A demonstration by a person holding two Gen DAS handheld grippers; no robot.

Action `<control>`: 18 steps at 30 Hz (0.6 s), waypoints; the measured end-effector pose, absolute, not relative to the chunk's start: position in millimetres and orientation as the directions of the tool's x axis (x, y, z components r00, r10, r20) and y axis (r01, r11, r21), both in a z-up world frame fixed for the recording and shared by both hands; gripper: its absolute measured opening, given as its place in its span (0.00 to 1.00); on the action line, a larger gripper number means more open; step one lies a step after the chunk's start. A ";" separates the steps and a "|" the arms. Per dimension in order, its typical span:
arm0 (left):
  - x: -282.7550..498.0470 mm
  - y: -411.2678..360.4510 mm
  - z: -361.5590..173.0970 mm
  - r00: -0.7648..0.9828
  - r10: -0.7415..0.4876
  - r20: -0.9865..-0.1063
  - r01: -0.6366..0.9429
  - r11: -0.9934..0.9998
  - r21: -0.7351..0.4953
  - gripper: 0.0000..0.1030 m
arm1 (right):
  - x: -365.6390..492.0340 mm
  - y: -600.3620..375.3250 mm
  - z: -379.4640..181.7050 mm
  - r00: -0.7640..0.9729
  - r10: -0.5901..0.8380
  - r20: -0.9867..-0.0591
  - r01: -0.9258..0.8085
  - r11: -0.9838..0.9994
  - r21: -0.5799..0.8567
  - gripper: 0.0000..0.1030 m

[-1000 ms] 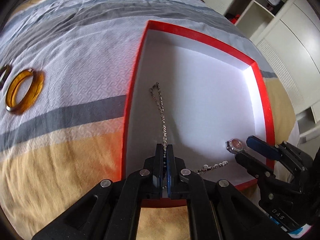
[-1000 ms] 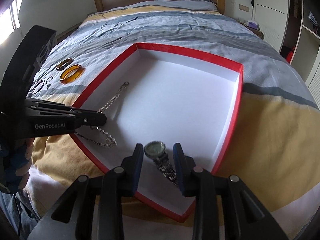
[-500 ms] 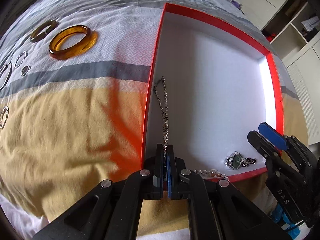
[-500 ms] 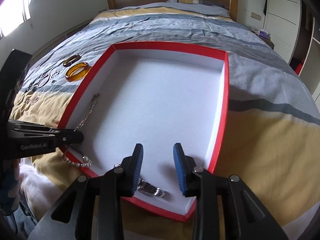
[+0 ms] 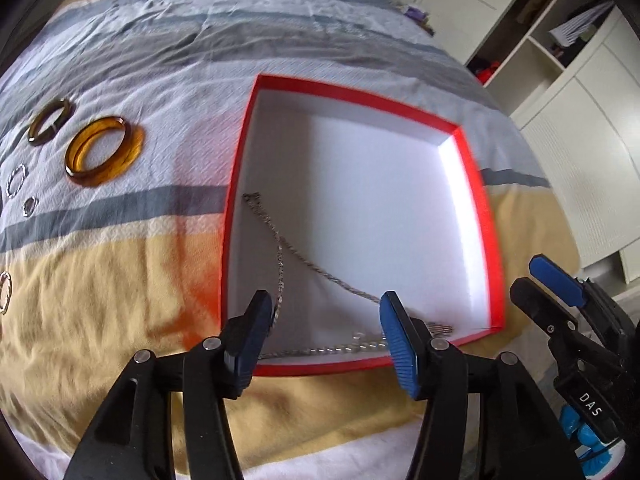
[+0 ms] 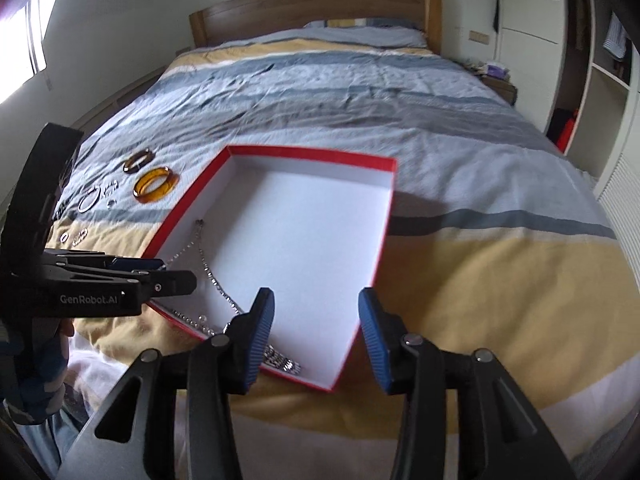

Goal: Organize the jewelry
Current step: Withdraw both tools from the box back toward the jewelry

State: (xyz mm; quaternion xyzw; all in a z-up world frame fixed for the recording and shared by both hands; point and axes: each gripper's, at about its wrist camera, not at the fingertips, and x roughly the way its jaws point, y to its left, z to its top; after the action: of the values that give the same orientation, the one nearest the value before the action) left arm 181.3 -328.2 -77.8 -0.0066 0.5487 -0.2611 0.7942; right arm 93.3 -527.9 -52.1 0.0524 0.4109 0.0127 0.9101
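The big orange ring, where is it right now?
The orange bangle lies on the bedspread, left of the red box in both views, beside a smaller dark ring.

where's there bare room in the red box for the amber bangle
The far half of the red box is bare white floor, up to its far and right walls. The near-left corner is crowded: the silver chain trails along the left wall and the watch lies by the near rim. The amber bangle lies outside, on the bedspread.

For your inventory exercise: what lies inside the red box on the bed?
Inside the red box: a silver chain necklace along its left side and near edge, plus a metal watch band at the near edge. The watch's face is hidden behind the right gripper's finger.
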 end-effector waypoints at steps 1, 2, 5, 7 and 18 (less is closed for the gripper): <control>179.3 -330.8 -69.8 0.263 -0.446 -0.855 0.422 0.850 -0.314 0.56 | 86.9 -530.1 -46.4 0.669 0.054 -0.741 0.031 0.994 0.100 0.41; 175.6 -331.0 -63.4 0.267 -0.463 -0.845 0.435 0.840 -0.324 0.57 | 81.0 -532.3 -41.3 0.675 0.043 -0.737 0.041 0.995 0.095 0.41; 165.3 -325.0 -38.4 0.291 -0.513 -0.808 0.469 0.812 -0.347 0.59 | 63.9 -533.2 -27.2 0.688 0.014 -0.726 0.067 0.994 0.083 0.41; 161.1 -316.0 -19.1 0.318 -0.538 -0.780 0.483 0.800 -0.355 0.60 | 53.6 -528.6 -17.6 0.700 0.002 -0.714 0.074 0.994 0.076 0.41; 108.4 -211.2 69.4 0.471 -0.572 -0.672 0.511 0.797 -0.321 0.63 | 2.0 -464.8 40.4 0.788 0.002 -0.616 0.041 0.998 0.056 0.41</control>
State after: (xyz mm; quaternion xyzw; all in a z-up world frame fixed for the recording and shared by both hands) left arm 108.4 -211.2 69.4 -0.0375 0.4059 -0.3160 0.8567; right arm 2.0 -464.8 40.4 0.0331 0.3253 -0.0105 0.9450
